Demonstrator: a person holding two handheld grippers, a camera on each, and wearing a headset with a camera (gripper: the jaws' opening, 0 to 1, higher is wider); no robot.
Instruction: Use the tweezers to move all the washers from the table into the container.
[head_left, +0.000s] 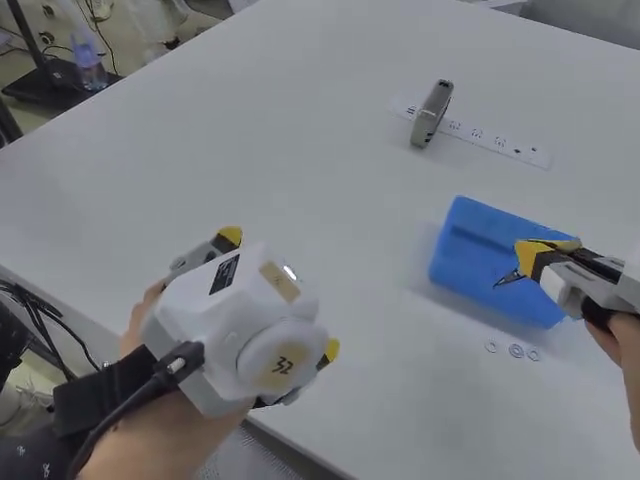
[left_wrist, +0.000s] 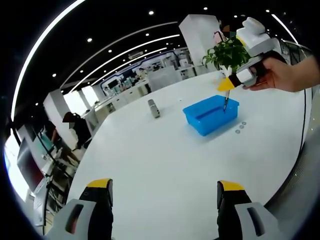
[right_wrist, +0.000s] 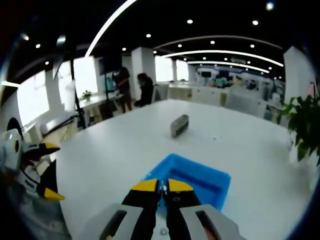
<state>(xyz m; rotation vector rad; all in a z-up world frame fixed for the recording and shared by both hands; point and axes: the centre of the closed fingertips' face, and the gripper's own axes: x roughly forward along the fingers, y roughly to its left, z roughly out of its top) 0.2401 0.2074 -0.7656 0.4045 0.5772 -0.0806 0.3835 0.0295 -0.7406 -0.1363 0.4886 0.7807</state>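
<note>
Right gripper clamped on tweezers, tip over container, can't tell if loaded: release low inside, then take the three washers on table just beside it; left gripper wide, idle.

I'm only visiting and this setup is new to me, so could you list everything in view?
table: one, white, under everything.
container: one, blue, on the table's right part.
washers: three, silvery, on the table beside the container, nearer the person.
power strip: one, white, beyond the container.
block: one, grey, on the power strip.
plant: one, green, past the table.
tweezers: one, dark, tip down at the container.
left hand-held gripper: one, white with yellow tips, open, near edge.
right hand-held gripper: one, same colours, shut on the tweezers, above the container.
</note>
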